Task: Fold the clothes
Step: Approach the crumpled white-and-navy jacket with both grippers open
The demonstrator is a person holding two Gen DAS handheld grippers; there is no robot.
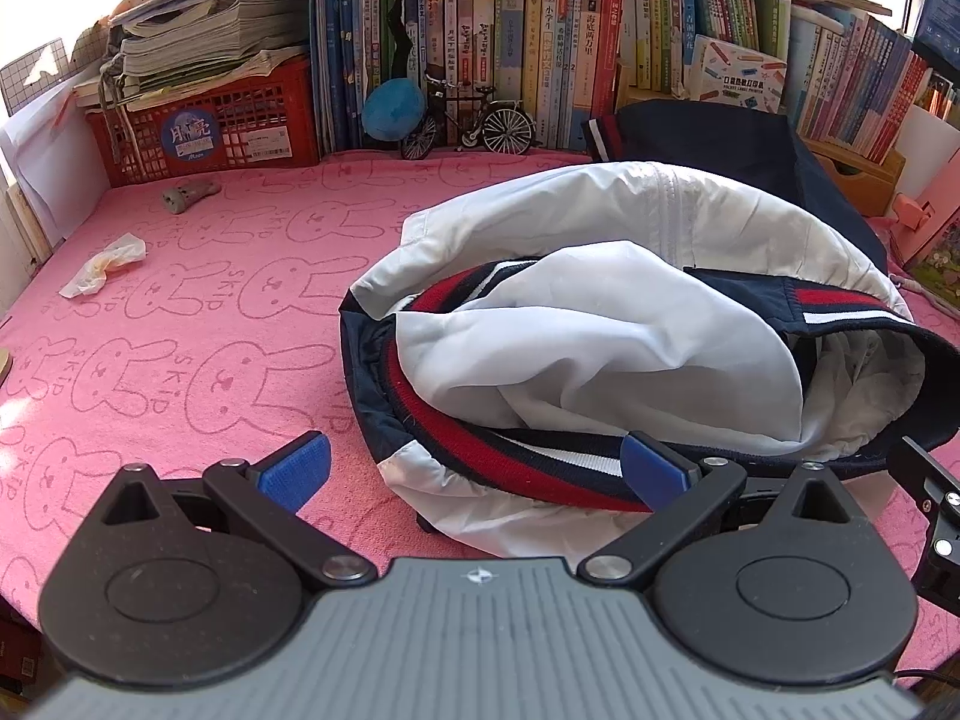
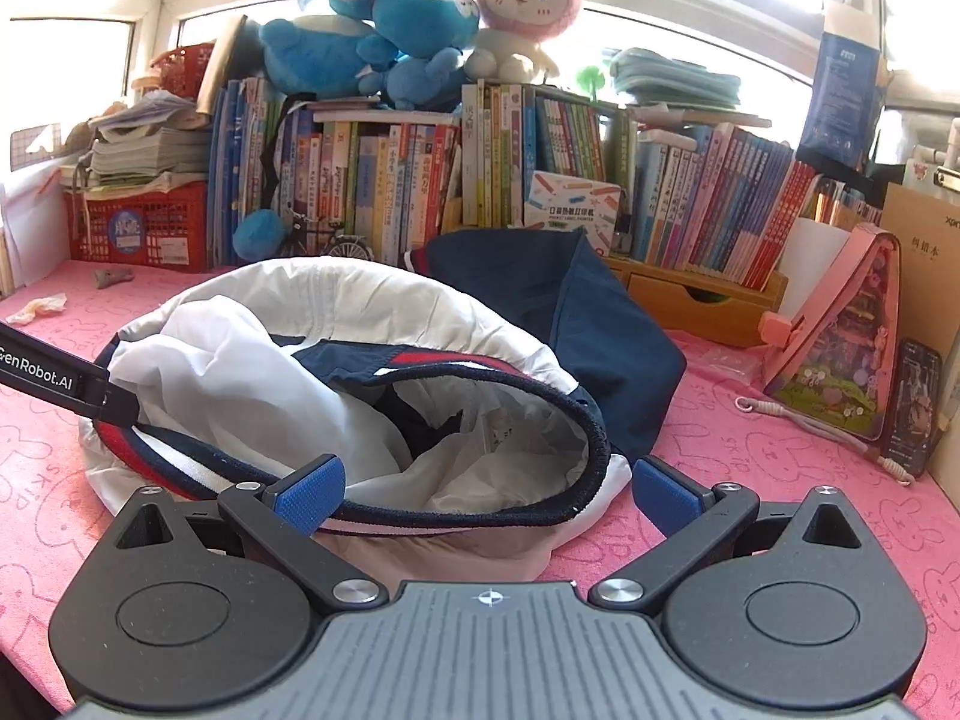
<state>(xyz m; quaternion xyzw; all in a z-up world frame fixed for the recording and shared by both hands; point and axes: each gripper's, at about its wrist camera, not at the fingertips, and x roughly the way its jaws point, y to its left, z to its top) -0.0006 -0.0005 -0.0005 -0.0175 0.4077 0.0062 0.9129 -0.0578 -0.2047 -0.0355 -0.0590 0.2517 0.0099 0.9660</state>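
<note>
A white and navy jacket (image 1: 600, 324) with red, white and navy ribbed trim lies bunched on the pink bunny-print cloth (image 1: 180, 300). Its hem opening faces me and shows the white lining (image 2: 264, 384). My left gripper (image 1: 474, 471) is open at the jacket's near left edge, the striped hem lying between its blue pads (image 1: 297, 471). My right gripper (image 2: 486, 492) is open too, straddling the near right part of the hem (image 2: 456, 519). The left gripper's black arm (image 2: 54, 381) shows at the left of the right wrist view. A navy part of the jacket (image 2: 576, 324) lies behind.
Rows of books (image 1: 540, 48) line the back, with a red basket of papers (image 1: 204, 120), a model bicycle (image 1: 474, 120) and plush toys (image 2: 414, 18). A crumpled tissue (image 1: 105, 264) and a small grey object (image 1: 186, 195) lie at left. A pink case (image 2: 840, 348) and phone (image 2: 912, 408) stand at right.
</note>
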